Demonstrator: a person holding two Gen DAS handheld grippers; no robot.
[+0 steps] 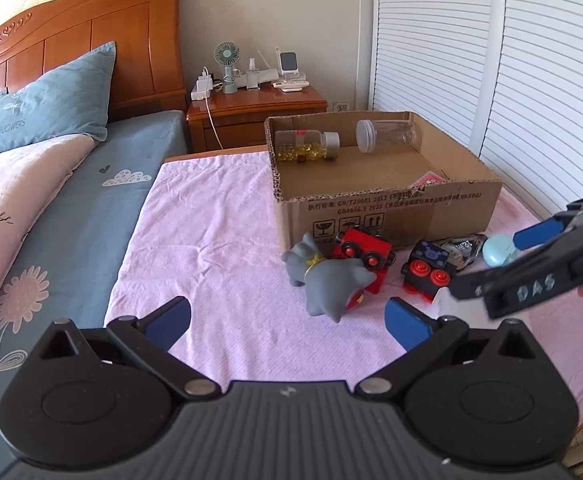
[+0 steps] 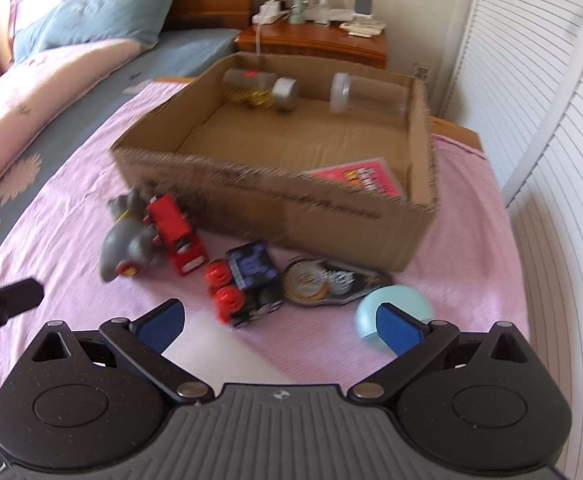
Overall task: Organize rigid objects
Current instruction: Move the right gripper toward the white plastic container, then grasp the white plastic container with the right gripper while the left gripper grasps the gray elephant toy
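Observation:
A cardboard box (image 1: 387, 208) (image 2: 275, 208) stands on the pink cloth, holding two plastic jars (image 1: 307, 142) (image 2: 261, 88) and a pink card (image 2: 355, 178). In front of it lie a grey toy dog (image 1: 327, 276) (image 2: 125, 240), a red toy train car (image 1: 365, 250) (image 2: 175, 232), a dark blue train car with red wheels (image 1: 427, 266) (image 2: 247, 280), a flat dark packet (image 2: 327, 280) and a pale blue round object (image 1: 497, 250) (image 2: 395, 306). My left gripper (image 1: 287, 320) is open, short of the dog. My right gripper (image 2: 279, 324) is open above a white sheet (image 2: 219, 344), near the blue car.
The cloth (image 1: 219, 240) covers a low table beside a bed (image 1: 63, 200) with a blue pillow (image 1: 47, 108). A wooden nightstand (image 1: 251, 112) with a fan and chargers stands behind the box. White slatted doors (image 1: 491, 60) run along the right.

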